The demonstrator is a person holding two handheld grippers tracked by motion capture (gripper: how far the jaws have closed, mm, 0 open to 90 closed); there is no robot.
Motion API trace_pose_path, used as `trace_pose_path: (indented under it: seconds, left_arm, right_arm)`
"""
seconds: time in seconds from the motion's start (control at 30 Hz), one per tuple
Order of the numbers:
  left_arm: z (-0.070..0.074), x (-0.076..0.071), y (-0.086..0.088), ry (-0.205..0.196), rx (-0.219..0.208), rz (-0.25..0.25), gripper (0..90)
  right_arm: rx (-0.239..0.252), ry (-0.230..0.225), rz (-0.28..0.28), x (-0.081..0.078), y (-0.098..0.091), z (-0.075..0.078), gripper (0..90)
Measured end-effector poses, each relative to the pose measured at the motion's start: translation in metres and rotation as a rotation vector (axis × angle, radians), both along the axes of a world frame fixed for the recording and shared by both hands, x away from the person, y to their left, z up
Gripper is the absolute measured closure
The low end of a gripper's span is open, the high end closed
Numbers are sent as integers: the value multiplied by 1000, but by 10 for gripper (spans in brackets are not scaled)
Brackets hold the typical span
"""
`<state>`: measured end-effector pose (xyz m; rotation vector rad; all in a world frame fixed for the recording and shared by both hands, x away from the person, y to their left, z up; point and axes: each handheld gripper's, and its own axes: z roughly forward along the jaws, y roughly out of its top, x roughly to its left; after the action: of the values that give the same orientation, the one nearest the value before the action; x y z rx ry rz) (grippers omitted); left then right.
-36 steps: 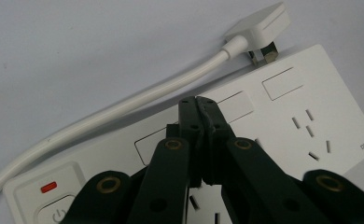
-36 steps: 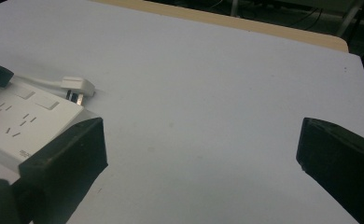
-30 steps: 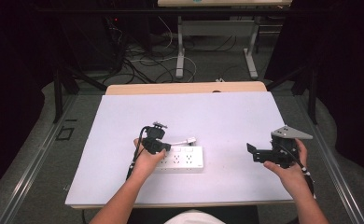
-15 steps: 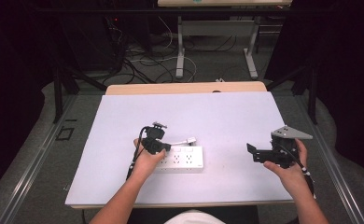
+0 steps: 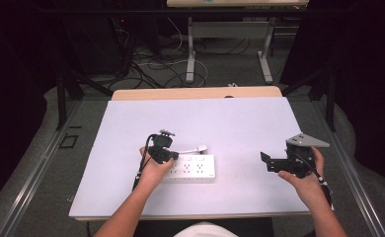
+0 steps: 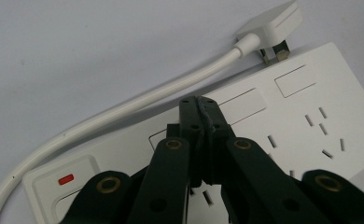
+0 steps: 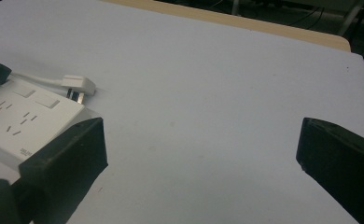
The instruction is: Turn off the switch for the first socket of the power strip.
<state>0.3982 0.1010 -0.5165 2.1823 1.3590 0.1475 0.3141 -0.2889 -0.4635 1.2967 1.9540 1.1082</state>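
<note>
A white power strip (image 5: 193,168) with several sockets lies on the white table cover, its white cable (image 6: 124,107) curling behind it to a loose plug (image 5: 201,147). My left gripper (image 5: 172,158) points down at the strip's left part. In the left gripper view the strip (image 6: 311,93) lies under my left gripper (image 6: 199,100), whose jaws are shut with nothing between them, tips over the row of rocker switches. A red indicator (image 6: 66,179) shows at the strip's end. My right gripper (image 5: 267,162) hovers to the right of the strip, open and empty, jaws aimed left. The right gripper view has that gripper (image 7: 201,154), the strip (image 7: 21,121) and the plug (image 7: 80,84).
The white cover (image 5: 205,118) spreads over a wooden table whose bare far edge (image 5: 195,93) shows. Beyond it are table legs and loose cables on the floor (image 5: 161,64). Bare cover lies between the strip and my right gripper.
</note>
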Motion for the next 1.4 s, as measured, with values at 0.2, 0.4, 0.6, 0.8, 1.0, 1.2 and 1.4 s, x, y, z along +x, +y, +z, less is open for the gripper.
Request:
trace_pose_path:
  seconds: [0.2, 0.4, 0.6, 0.8, 1.0, 1.2, 1.4]
  left_arm:
    - [-1, 1, 0, -14, 3, 19, 900]
    - [-2, 4, 6, 13, -36, 15, 900]
    - [-3, 2, 8, 17, -69, 32, 900]
    - [-4, 2, 8, 11, -71, 28, 900]
    - [-4, 1, 7, 6, -74, 29, 900]
    - [-6, 0, 4, 14, -98, 0, 900]
    - [-7, 2, 4, -5, -86, 21, 900]
  right_arm:
    - [6, -1, 2, 0, 0, 1, 10]
    - [0, -1, 3, 0, 0, 0, 10]
    - [4, 4, 2, 1, 1, 0, 10]
    - [3, 5, 2, 2, 0, -1, 10]
    - [3, 6, 2, 2, 0, -1, 10]
    - [3, 4, 0, 2, 1, -2, 11]
    - [1, 3, 6, 1, 0, -1, 10]
